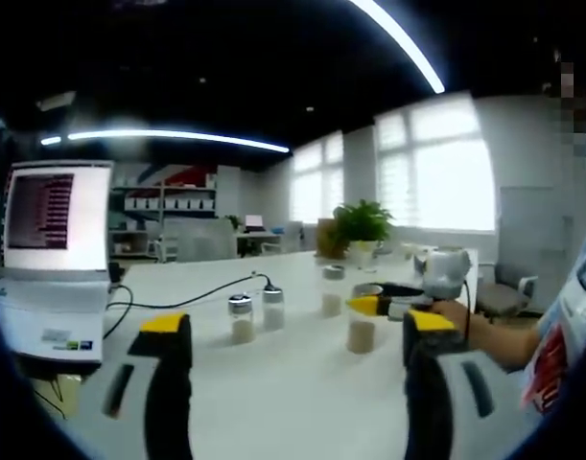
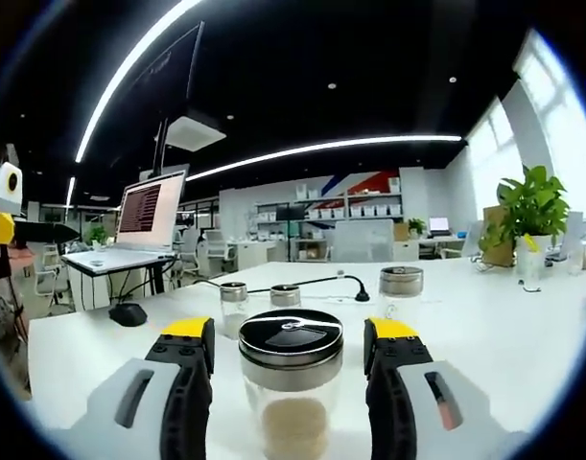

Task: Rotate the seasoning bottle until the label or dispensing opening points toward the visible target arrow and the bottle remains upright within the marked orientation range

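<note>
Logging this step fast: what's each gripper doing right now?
Left gripper: open, holding nothing.
Right gripper: open around the nearest seasoning bottle, gaps on both sides, not gripping it.

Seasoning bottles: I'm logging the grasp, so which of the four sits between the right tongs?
The nearest seasoning bottle, between the right tongs; the other three stand farther back.
</note>
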`<state>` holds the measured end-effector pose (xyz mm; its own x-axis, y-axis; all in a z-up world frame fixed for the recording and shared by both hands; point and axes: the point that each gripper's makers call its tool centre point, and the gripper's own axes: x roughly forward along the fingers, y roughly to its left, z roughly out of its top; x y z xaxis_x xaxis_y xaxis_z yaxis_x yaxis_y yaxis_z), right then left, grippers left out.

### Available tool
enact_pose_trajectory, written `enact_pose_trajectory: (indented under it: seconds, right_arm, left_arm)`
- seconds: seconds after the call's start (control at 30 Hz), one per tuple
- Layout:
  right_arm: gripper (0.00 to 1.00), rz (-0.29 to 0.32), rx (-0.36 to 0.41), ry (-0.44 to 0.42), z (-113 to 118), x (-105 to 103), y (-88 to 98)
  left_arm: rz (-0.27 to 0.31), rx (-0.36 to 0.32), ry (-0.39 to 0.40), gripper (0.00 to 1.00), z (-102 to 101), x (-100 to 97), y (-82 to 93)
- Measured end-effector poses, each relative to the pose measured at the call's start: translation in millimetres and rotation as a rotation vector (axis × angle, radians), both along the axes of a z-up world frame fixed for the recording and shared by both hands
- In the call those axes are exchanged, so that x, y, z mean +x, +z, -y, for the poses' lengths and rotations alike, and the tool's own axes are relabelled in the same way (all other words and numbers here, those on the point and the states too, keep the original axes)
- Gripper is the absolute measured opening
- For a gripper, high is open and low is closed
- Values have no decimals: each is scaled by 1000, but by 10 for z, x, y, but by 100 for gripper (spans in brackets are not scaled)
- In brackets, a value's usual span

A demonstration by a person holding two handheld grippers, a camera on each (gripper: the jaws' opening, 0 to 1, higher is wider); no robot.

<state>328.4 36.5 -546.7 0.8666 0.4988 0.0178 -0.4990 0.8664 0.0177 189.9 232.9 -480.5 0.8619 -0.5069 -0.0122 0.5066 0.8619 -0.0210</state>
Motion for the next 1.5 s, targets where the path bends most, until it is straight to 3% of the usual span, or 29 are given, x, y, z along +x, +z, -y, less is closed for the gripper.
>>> enact_pose_trajectory:
  seconds: [0.3,0.43,0.8,0.93,1.5]
  right_arm:
    - [53,-8,-1,-5,0,41,-13]
    - [43,-19,-6,2,-7,46,-45]
    - [42,-18,3,-4,-39,40,-55]
    - [42,-12,1,4,-34,45,-49]
    - [42,-5,2,24,-5,51,-50]
  left_arm:
    - [-1,-2,-3,96,9,3,3]
    - [-2,-6,1,96,-6,6,5]
    - [-6,-1,2,96,-8,3,0]
    - [1,61,63,96,-67,16,-8]
    - [-10,50,54,97,-66,5,-19]
